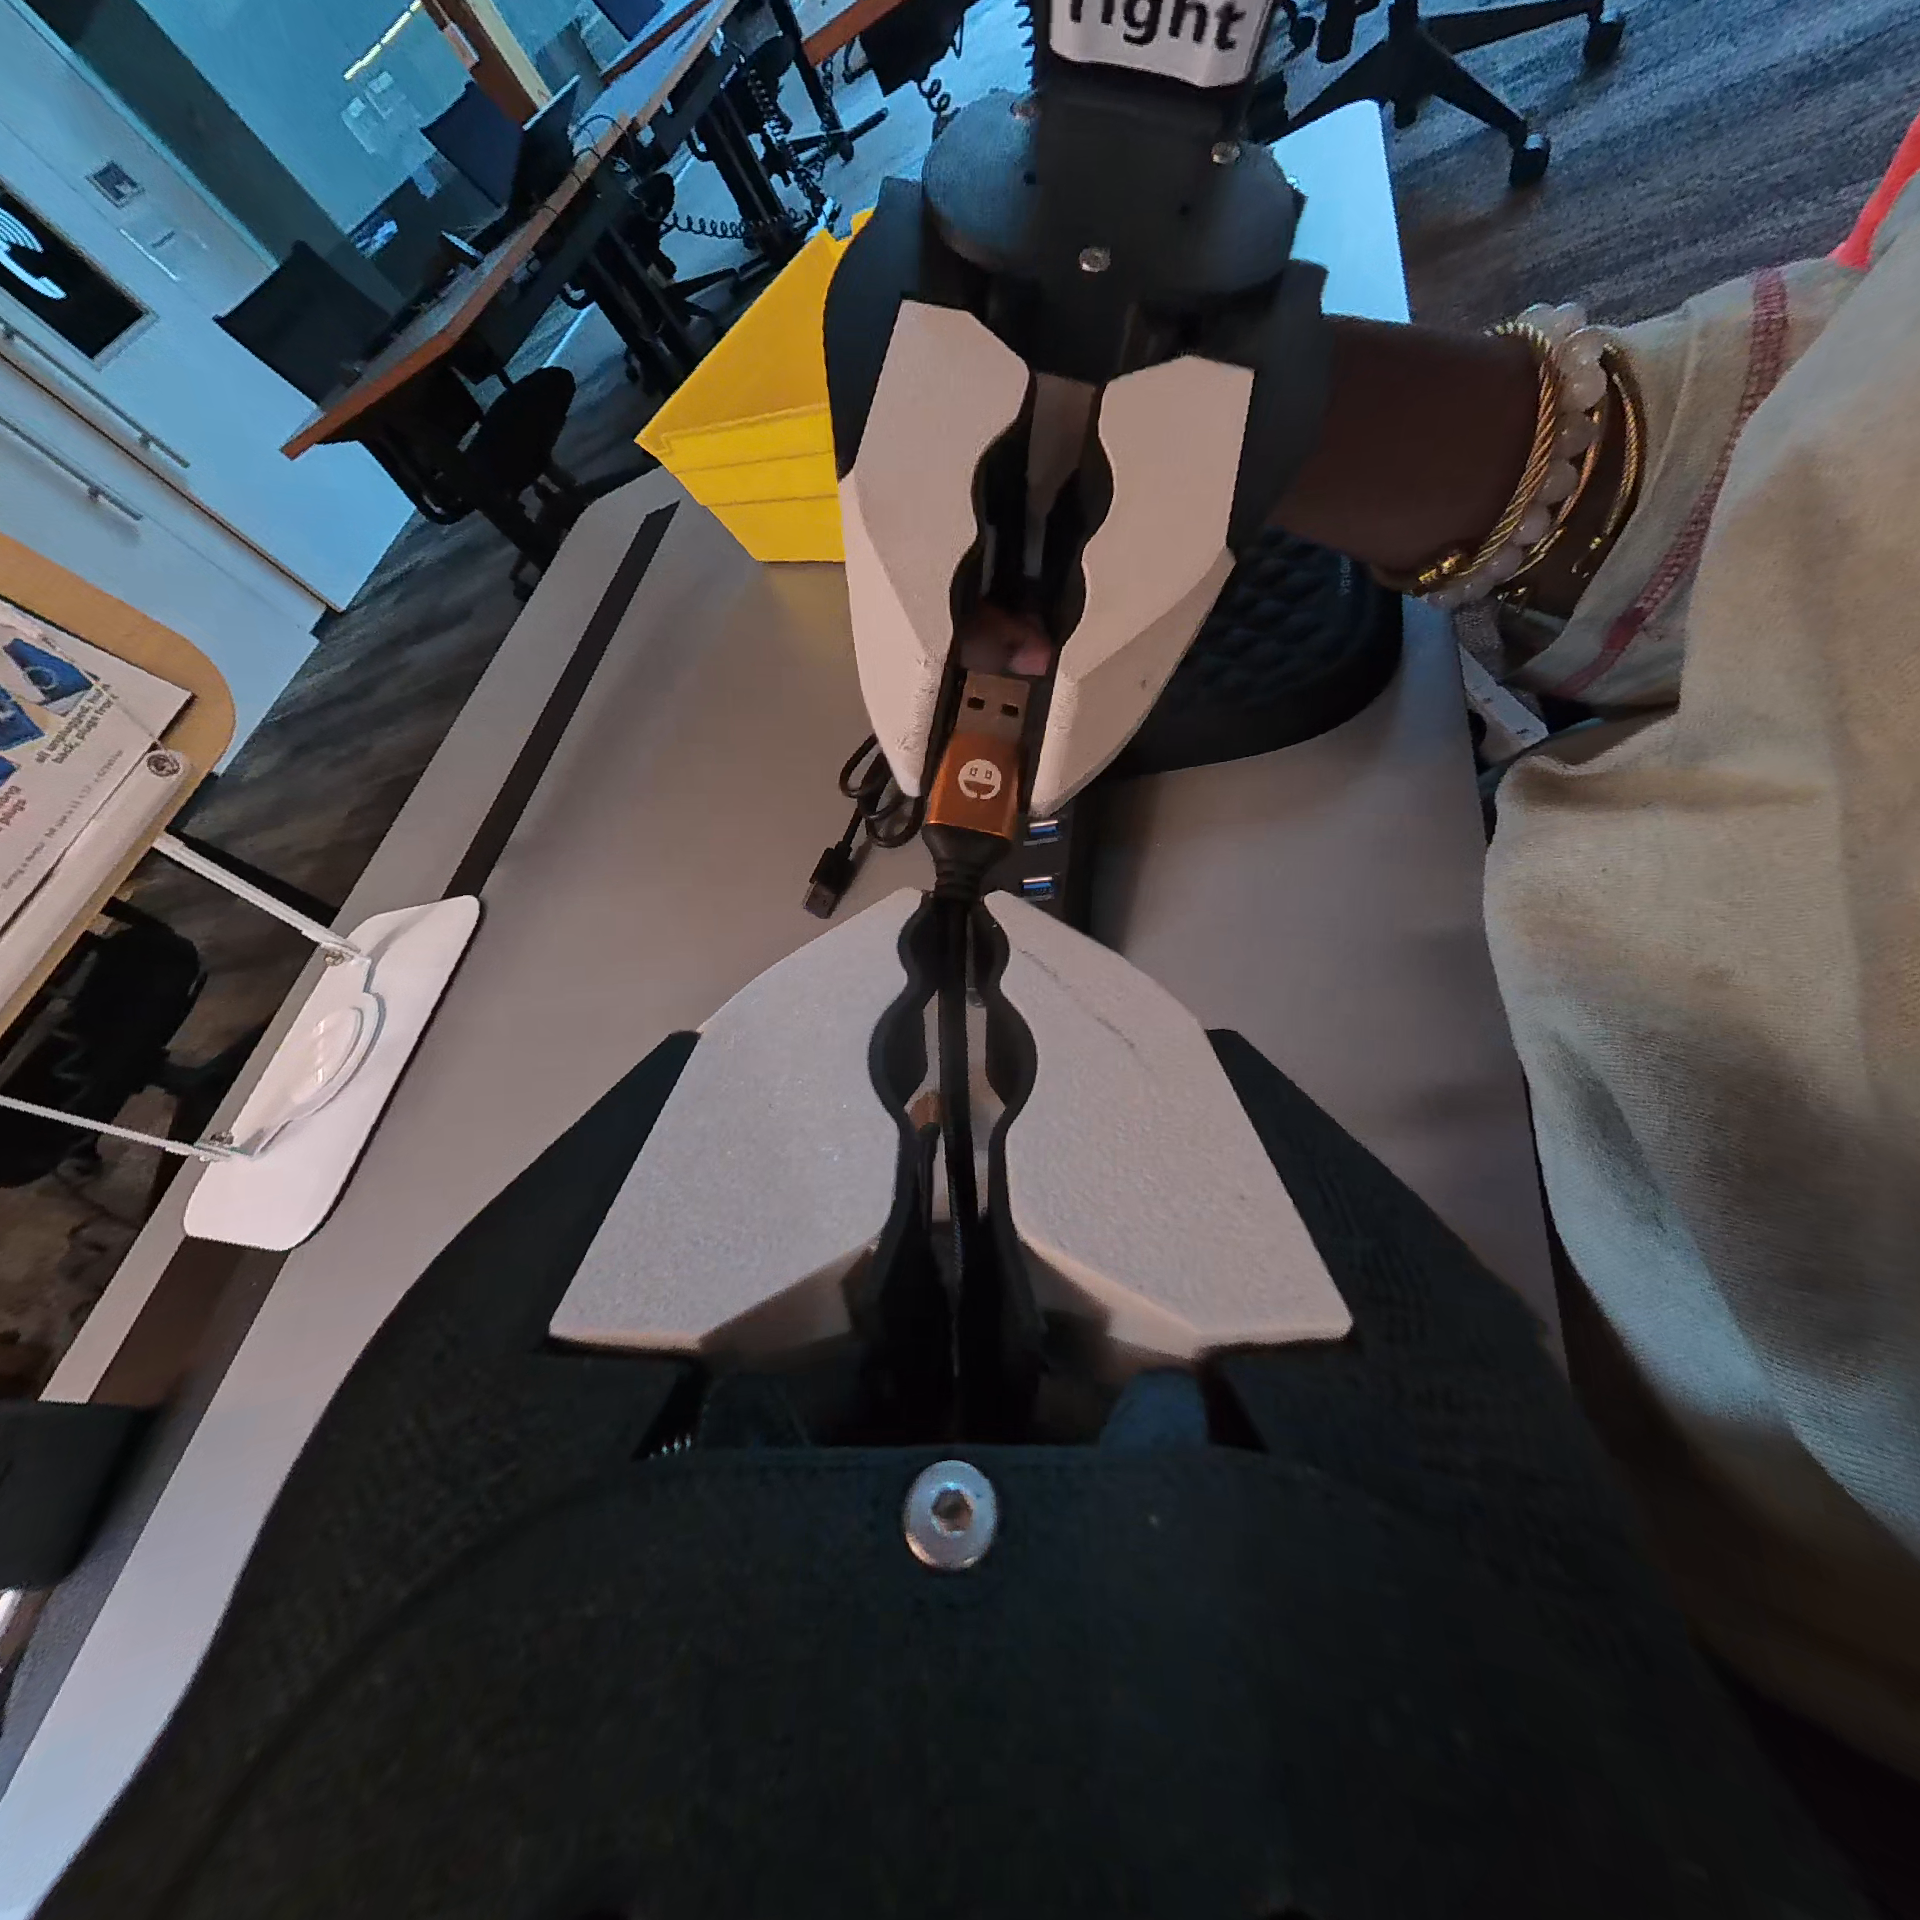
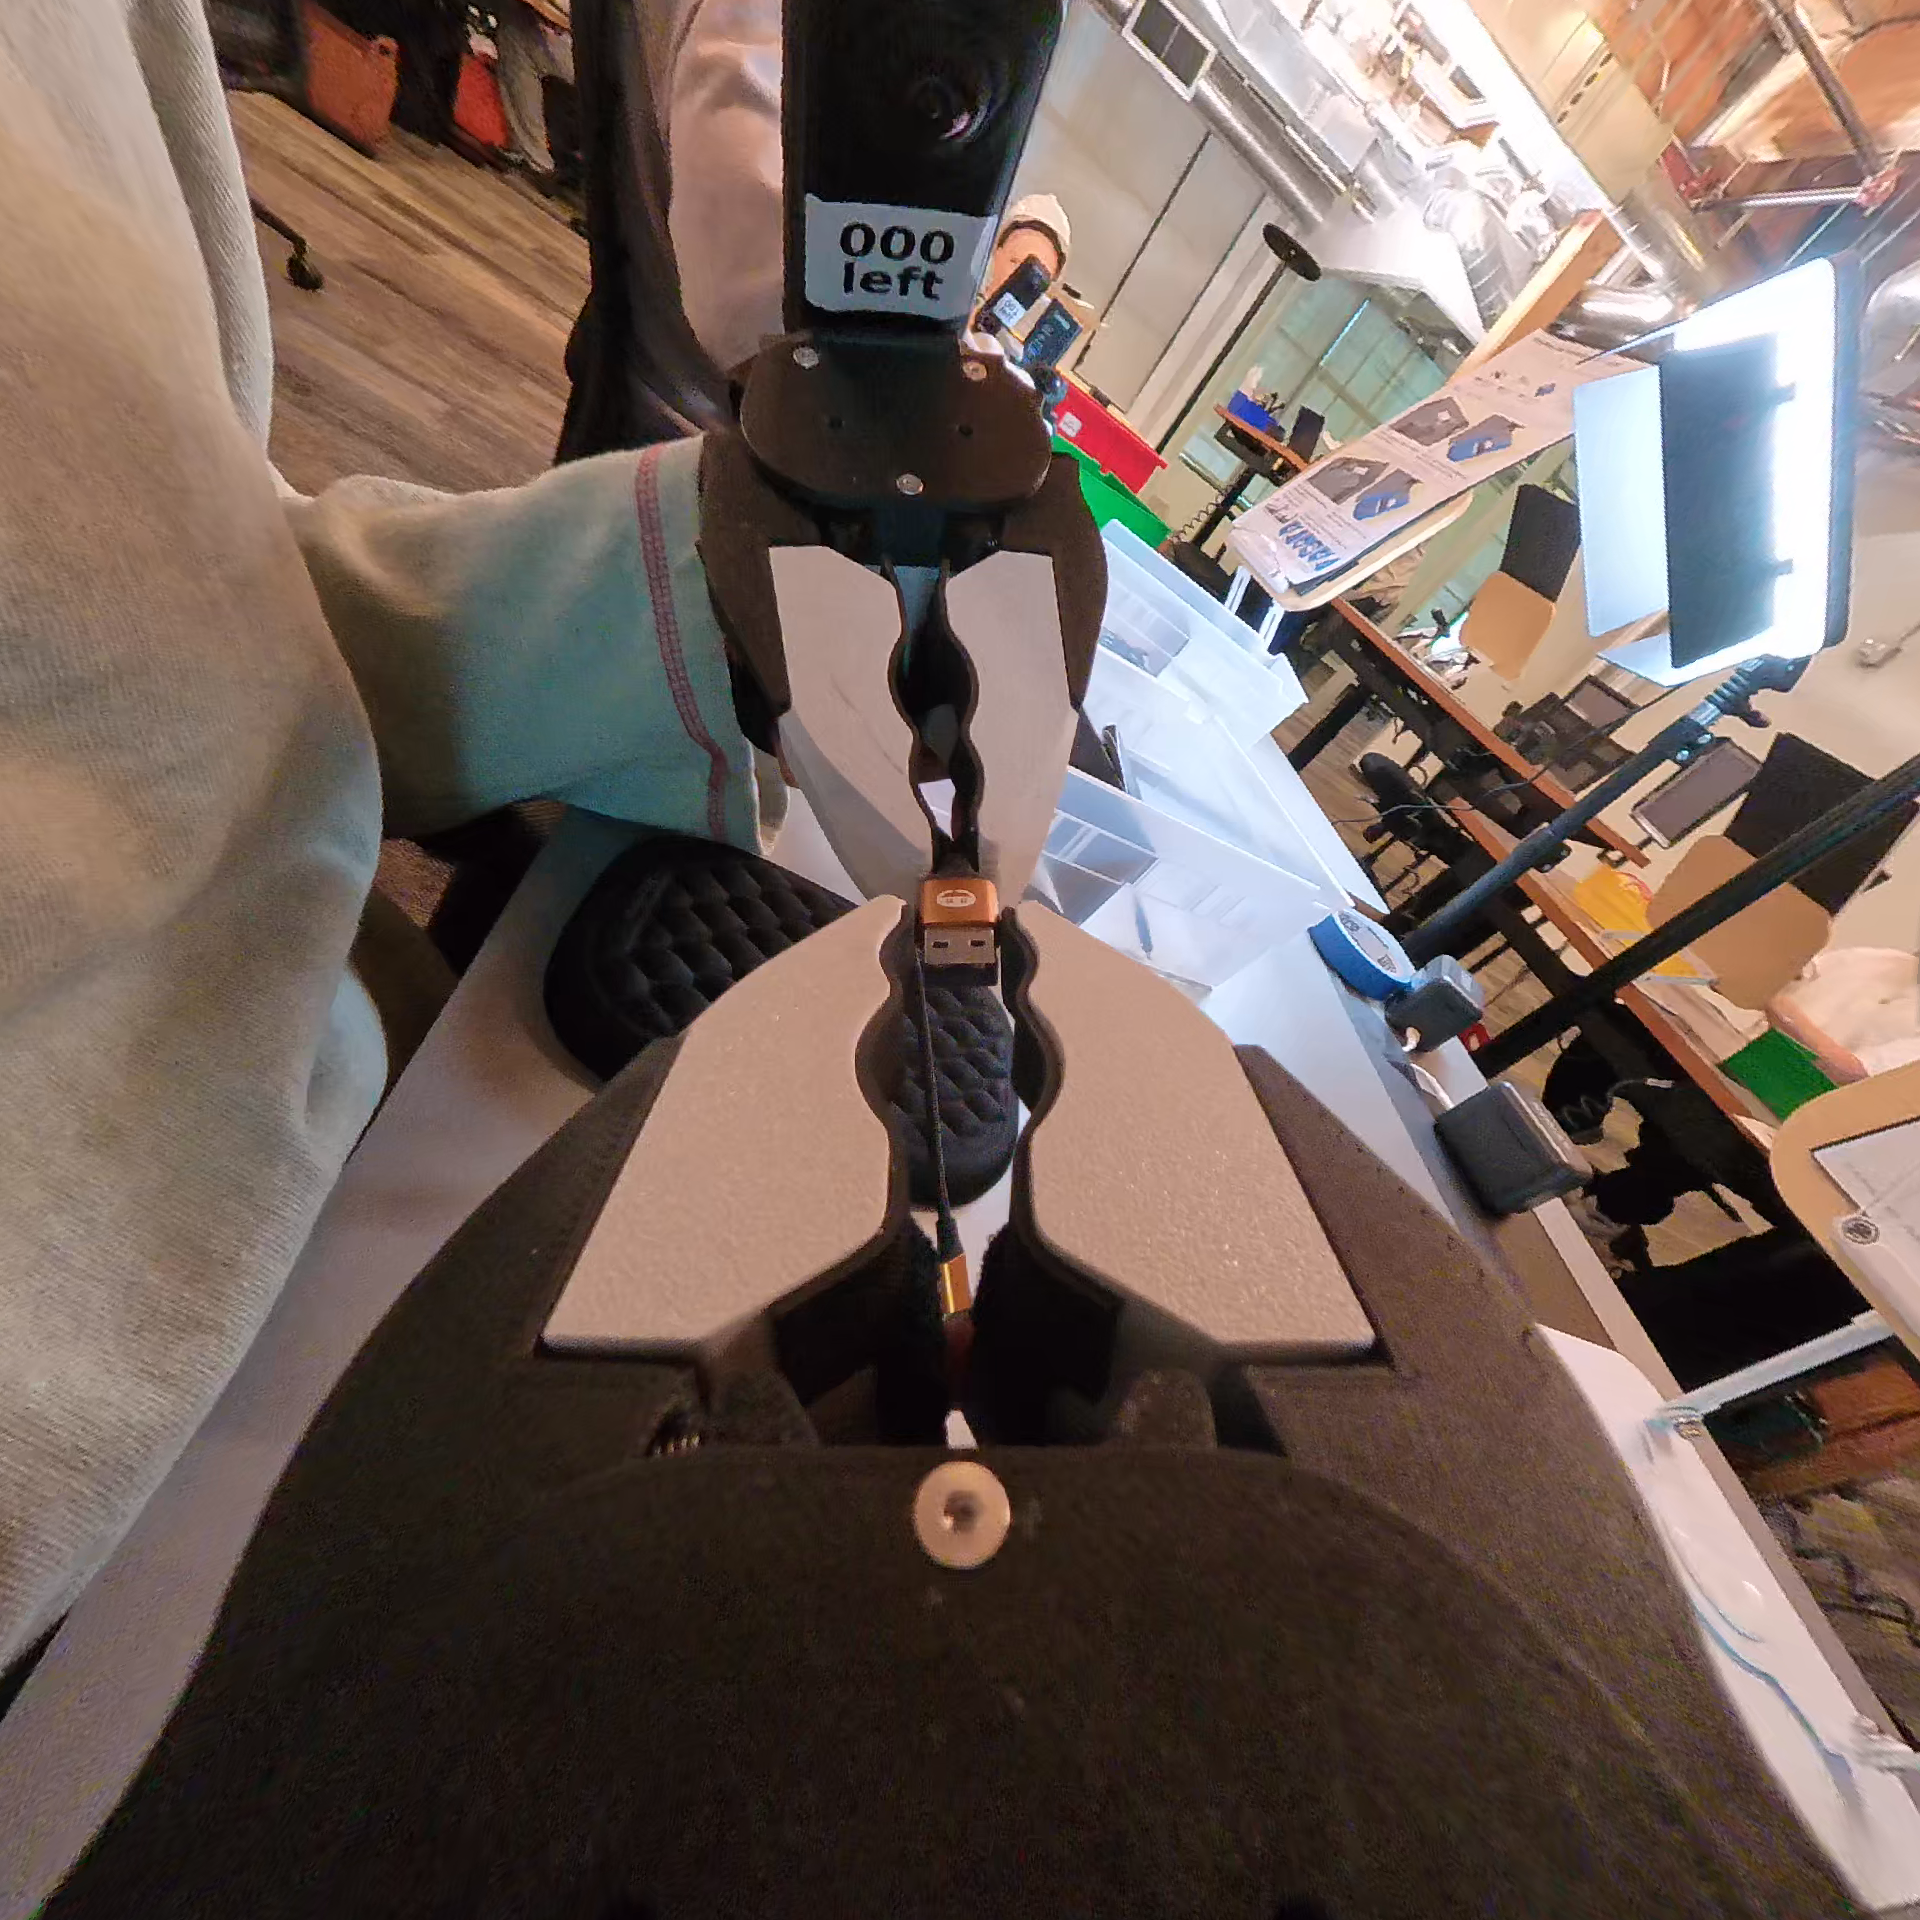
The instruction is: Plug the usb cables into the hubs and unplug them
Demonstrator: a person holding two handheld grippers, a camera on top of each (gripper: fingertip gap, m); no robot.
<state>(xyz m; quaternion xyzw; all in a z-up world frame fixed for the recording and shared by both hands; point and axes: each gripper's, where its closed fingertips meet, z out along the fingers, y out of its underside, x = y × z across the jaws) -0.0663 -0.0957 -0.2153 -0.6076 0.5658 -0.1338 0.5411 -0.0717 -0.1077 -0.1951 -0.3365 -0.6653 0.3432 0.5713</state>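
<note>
Both grippers meet over the bench: the left gripper (image 1: 951, 914) pinches the black braided cable (image 1: 951, 1039), the right gripper (image 2: 956, 920) clamps its orange-shelled USB plug (image 2: 958, 902); plugging into the black blue-socketed hub (image 1: 1049, 862) appears pending.

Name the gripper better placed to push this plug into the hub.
Right, probably: the right gripper brackets the rigid shell of the orange plug, with the hub close by; the left gripper pinches only the cable behind it.

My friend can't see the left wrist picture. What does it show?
Two white claws meet tip to tip above a grey table: the left claw grips a black cable, and the right claw pinches its orange-collared USB plug.
</note>
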